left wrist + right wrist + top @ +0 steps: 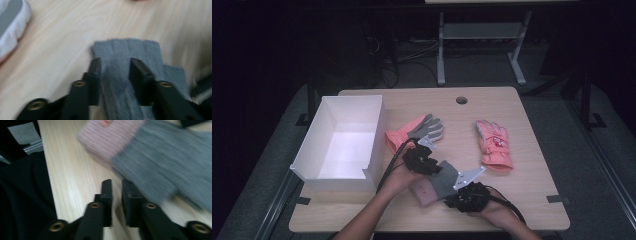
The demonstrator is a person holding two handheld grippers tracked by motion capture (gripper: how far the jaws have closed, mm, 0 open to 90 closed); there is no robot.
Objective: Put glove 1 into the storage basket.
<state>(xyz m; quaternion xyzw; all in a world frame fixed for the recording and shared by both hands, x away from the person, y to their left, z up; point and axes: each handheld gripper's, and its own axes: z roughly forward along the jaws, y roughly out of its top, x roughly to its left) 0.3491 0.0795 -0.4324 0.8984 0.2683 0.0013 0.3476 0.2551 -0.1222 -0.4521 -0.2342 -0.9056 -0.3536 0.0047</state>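
A grey glove with a pink cuff (439, 184) lies flat near the table's front edge, between my two grippers. My left gripper (436, 169) is over its finger end. In the left gripper view the jaws (115, 61) stand apart, astride the grey fingers (126, 48), with the pads not pressing on the fabric. My right gripper (450, 200) is beside the glove's near edge. Its jaws (117, 182) are parted by a narrow gap over bare wood, with the glove (155, 157) just ahead of them. A pink and grey glove (418, 130) lies mid-table and a pink glove (495, 145) to the right.
An open white box (343, 142) stands on the left part of the wooden table (532, 200). A round cable hole (461, 100) sits near the far edge. A white-edged soft thing (12, 30) shows at the left gripper view's upper left. Both forearms come in from the bottom.
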